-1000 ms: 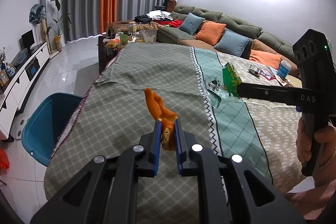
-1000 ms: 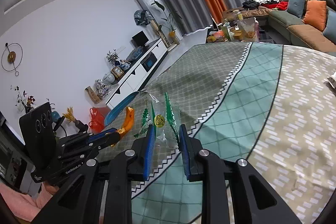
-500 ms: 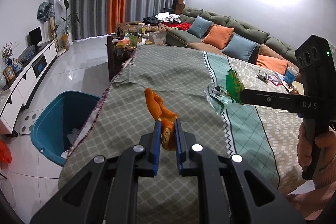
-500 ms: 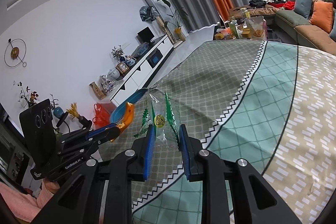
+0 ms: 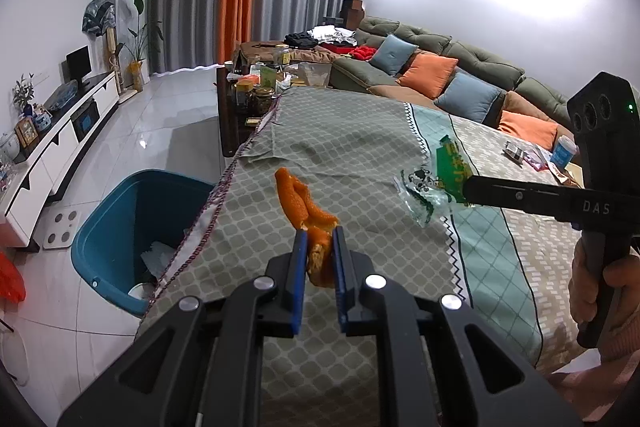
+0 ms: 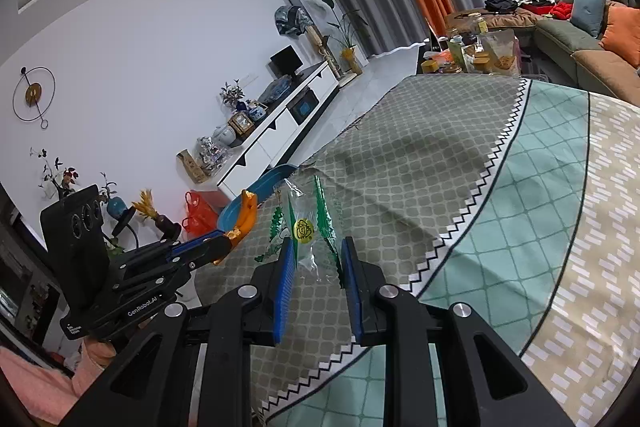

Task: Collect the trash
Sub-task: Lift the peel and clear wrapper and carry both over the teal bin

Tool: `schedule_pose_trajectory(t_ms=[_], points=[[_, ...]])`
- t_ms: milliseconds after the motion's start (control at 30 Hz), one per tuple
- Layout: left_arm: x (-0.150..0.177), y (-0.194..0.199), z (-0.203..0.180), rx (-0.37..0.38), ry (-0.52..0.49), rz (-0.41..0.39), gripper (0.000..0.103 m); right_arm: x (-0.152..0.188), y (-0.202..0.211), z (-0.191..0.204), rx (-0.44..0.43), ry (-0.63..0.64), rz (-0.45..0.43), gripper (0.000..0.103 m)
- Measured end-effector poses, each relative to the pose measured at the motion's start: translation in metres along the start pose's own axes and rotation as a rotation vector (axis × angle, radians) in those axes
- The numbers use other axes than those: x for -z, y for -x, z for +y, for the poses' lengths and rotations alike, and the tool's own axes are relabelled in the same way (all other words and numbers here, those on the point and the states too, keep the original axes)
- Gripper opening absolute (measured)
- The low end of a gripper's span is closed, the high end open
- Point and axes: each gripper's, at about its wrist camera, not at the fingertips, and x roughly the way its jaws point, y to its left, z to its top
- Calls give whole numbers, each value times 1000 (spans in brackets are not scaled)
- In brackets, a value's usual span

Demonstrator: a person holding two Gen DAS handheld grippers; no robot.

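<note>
My left gripper (image 5: 319,241) is shut on an orange peel (image 5: 302,203) and holds it above the table's left part, near the cloth edge. It also shows in the right wrist view (image 6: 224,247) with the peel (image 6: 247,213). My right gripper (image 6: 316,251) is shut on a clear and green plastic wrapper (image 6: 308,227), held above the table. In the left wrist view the right gripper (image 5: 466,187) holds the wrapper (image 5: 436,179) to the right of the peel. A blue trash bin (image 5: 132,223) stands on the floor left of the table, with white scraps inside.
The table has a patterned cloth (image 5: 360,155). A side table with jars (image 5: 260,87) stands beyond it. A sofa with cushions (image 5: 440,75) runs along the right. A cup and small items (image 5: 560,155) lie at the table's far right. A white TV cabinet (image 5: 60,131) lines the left wall.
Both grippers have moved left toward the table's edge with their loads still held. The blue bin has come further into the left wrist view.
</note>
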Motion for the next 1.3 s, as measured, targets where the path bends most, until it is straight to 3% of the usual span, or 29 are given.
schedule_pose_trajectory(t_ms=[1300], points=[[-9, 9, 44, -82, 46, -33, 14, -14, -45, 32, -64, 52, 50, 24]])
